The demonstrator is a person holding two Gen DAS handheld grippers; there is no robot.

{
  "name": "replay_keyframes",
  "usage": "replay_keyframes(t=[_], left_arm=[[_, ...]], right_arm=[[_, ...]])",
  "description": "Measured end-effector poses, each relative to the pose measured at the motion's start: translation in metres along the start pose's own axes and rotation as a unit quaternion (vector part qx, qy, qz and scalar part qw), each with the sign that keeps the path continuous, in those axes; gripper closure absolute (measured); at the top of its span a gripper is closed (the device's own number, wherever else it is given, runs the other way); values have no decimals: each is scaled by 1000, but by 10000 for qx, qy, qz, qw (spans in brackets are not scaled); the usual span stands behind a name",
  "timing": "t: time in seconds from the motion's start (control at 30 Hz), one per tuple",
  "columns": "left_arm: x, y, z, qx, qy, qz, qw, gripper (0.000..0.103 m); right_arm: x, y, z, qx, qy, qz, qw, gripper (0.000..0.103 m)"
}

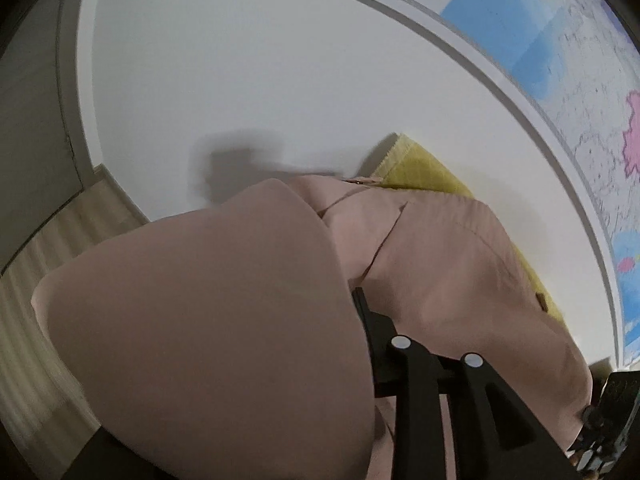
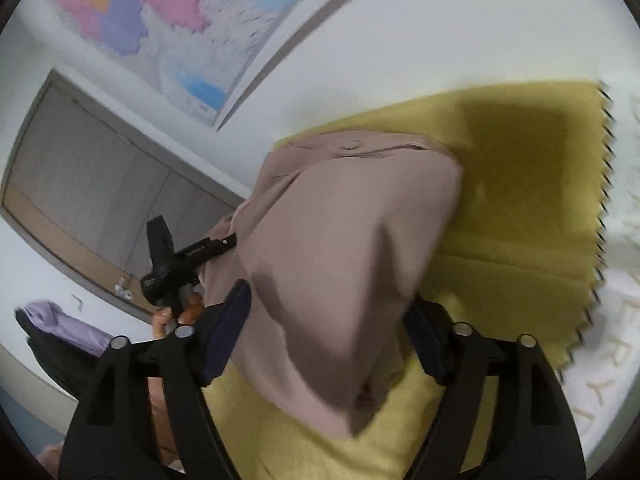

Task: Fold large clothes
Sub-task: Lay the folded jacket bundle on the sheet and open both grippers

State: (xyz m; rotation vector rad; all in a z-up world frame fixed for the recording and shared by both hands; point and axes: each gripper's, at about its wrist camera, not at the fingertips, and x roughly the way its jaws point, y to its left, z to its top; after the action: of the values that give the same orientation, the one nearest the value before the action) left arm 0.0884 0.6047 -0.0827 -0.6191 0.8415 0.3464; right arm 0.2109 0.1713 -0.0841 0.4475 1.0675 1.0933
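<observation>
A dusty-pink garment [image 2: 340, 248] is lifted off a yellow-green cloth [image 2: 520, 184] that lies on the white surface. In the right wrist view my right gripper [image 2: 328, 320] has its two fingers wide apart with the pink fabric draped between and over them. My left gripper [image 2: 224, 242] shows at the garment's left edge, held by a hand, pinching the fabric. In the left wrist view the pink garment [image 1: 208, 304] covers my left gripper [image 1: 352, 300]; only its right finger [image 1: 366, 312] shows.
A coloured wall map [image 2: 168, 20] hangs behind. A grey cabinet door [image 2: 92, 184] stands at left. A purple and black cloth pile [image 2: 60, 328] lies at far left. The white bed surface [image 2: 616, 360] borders the yellow cloth. A wooden floor strip [image 1: 36, 320] shows at left.
</observation>
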Motion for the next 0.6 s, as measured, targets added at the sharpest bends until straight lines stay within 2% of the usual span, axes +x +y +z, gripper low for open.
replay_keyframes(t=[0.03, 0.1, 0.13, 0.23, 0.3, 0.33, 0.37, 0.4, 0.43, 0.5, 0.57, 0.6], left_arm=[[1, -1, 0, 18, 3, 10, 10000, 75], [5, -7, 0, 49, -5, -7, 10000, 75], [6, -11, 1, 70, -8, 13, 10000, 76], [7, -25, 10, 250, -44, 48, 9997, 77], [6, -35, 17, 417, -146, -23, 9990, 77], [7, -37, 19, 436, -163, -47, 9989, 77], [13, -37, 20, 438, -110, 16, 9990, 76], [18, -35, 20, 426, -52, 114, 9990, 75], [22, -30, 19, 332, -1, 170, 9993, 72], [21, -22, 17, 262, -7, 181, 9995, 63], [12, -21, 14, 372, -102, 304, 9988, 57], [5, -21, 12, 494, -151, 318, 9982, 55]], right_arm=[[-1, -6, -2, 77, 46, 154, 9998, 58], [2, -5, -2, 22, 129, 55, 9999, 86], [4, -8, -4, 81, 196, 60, 9998, 93], [-9, 3, -12, -84, 3, 159, 9998, 96], [-22, 14, -22, -311, -103, 277, 9991, 96], [-22, 20, -25, -471, -111, 117, 9988, 95], [-14, 19, -27, -559, 17, -298, 9980, 93], [-4, 11, -28, -404, 246, -468, 9978, 91], [0, 5, -28, -268, 358, -510, 9977, 81], [-3, -2, -27, -115, 276, -562, 9980, 66], [-14, 2, -28, -239, 173, -676, 9973, 41], [-21, 4, -29, -326, 116, -794, 9962, 37]])
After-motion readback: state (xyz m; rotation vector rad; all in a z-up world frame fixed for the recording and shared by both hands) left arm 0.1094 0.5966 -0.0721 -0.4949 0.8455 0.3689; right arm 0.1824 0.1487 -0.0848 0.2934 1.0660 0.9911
